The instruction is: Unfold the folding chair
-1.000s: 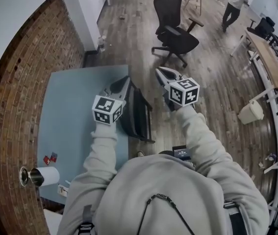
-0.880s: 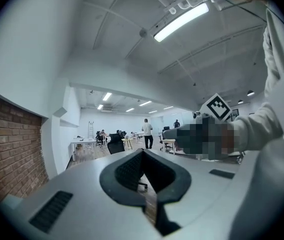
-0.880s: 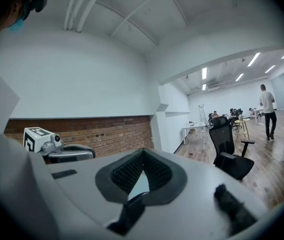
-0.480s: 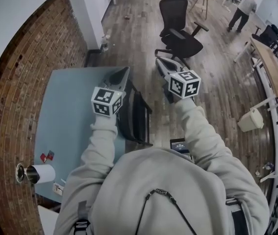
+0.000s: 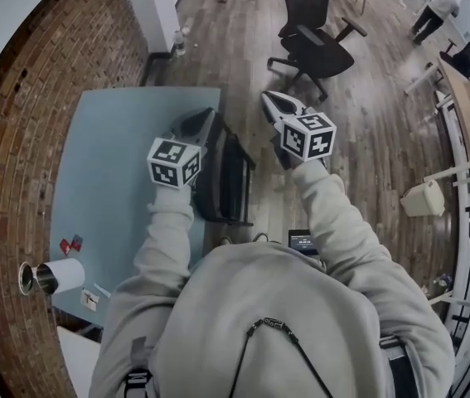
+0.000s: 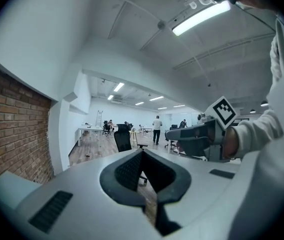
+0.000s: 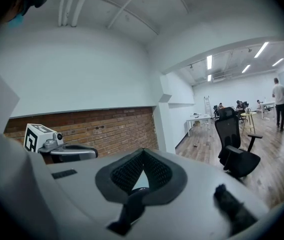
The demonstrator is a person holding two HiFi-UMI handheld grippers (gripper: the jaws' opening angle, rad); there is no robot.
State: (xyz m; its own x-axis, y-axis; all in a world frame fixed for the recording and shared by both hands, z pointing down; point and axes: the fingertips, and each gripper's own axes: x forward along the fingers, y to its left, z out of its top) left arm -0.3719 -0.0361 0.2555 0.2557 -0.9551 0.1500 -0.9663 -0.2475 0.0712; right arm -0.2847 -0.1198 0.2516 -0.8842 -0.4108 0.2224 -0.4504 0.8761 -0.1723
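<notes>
The folded black chair (image 5: 233, 181) stands on edge on the wood floor, leaning against the right side of the pale blue table (image 5: 118, 156). My left gripper (image 5: 208, 116) hovers over the chair's left side near the table edge, its jaws shut and holding nothing. My right gripper (image 5: 268, 99) hangs to the right of the chair above the floor, also shut and holding nothing. In the left gripper view the jaw tips (image 6: 143, 151) meet, and the right gripper (image 6: 194, 139) shows beside them. In the right gripper view the tips (image 7: 143, 151) meet as well. Neither gripper touches the chair.
A black office chair (image 5: 317, 31) stands on the floor ahead. A brick wall (image 5: 19, 123) runs along the left. A paper roll on a holder (image 5: 52, 276) sits at the table's near corner. A white bin (image 5: 423, 197) and desks are at the right; a person (image 5: 442, 7) stands far off.
Both hands have pushed a little forward over the folded chair, and the head view has shifted with them. The jaws stay shut.
</notes>
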